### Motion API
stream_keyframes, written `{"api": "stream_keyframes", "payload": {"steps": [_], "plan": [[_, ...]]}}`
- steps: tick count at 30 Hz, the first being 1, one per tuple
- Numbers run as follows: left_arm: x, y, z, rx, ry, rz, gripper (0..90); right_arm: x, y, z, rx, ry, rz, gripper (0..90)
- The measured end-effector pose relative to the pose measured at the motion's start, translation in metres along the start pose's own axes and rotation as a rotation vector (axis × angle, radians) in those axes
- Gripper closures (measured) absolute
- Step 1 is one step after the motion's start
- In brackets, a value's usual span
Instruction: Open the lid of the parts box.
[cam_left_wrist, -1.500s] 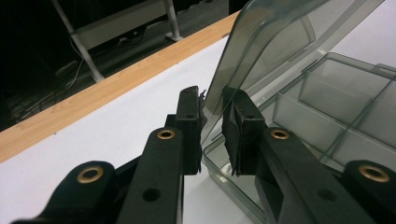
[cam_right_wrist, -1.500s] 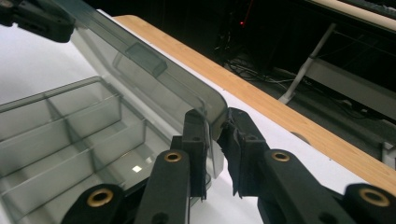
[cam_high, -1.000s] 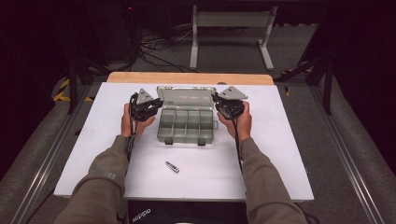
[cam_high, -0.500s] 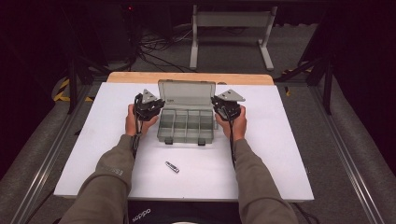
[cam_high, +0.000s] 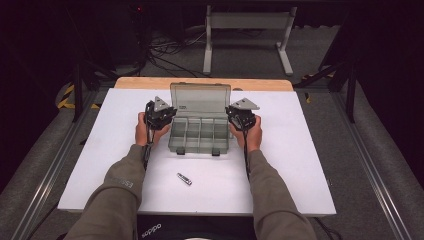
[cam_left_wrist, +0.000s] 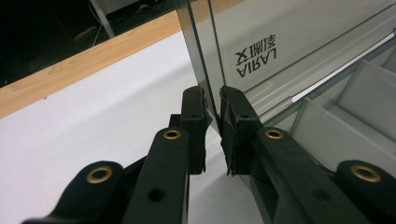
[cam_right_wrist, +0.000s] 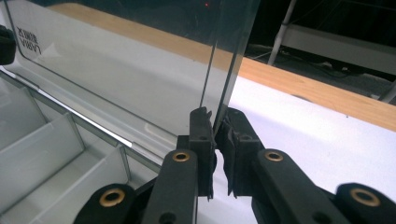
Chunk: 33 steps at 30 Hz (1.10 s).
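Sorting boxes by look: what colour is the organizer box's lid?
Clear smoky grey lid; left gripper view shows it best.

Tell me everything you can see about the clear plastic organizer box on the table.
The organizer box is grey-tinted translucent plastic, sitting on the white table with its lid raised upright. The tray is split by dividers into compartments that look empty. Two latches hang at its front edge. A printed label sits inside the lid. The left gripper and right gripper each pinch a side edge of the lid.

We reach both forearms forward over the table from its near edge. Our left gripper (cam_high: 161, 112) and right gripper (cam_high: 241, 113) sit level with each other toward the far edge, each with jaws nearly closed, pinching a thin panel edge.
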<state>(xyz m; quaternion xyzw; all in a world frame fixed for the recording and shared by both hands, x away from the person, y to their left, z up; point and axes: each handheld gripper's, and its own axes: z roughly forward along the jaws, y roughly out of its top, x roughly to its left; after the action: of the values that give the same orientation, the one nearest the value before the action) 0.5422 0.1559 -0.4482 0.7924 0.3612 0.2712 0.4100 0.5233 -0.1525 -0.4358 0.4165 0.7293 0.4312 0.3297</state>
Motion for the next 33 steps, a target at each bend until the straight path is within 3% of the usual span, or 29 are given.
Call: {"api": "stream_keyframes", "payload": {"steps": [16,33], "plan": [[-0.0005,-0.0006,0.0017,0.003,0.013,-0.003,79.4,0.0027,-0.0071,0.0086,0.063,-0.005,-0.006,81.5],[-0.0013,-0.0008,0.0039,0.003,0.02,0.0,78.1,0.0055,-0.0058,0.0102,0.077,-0.027,-0.029,80.1]]}}
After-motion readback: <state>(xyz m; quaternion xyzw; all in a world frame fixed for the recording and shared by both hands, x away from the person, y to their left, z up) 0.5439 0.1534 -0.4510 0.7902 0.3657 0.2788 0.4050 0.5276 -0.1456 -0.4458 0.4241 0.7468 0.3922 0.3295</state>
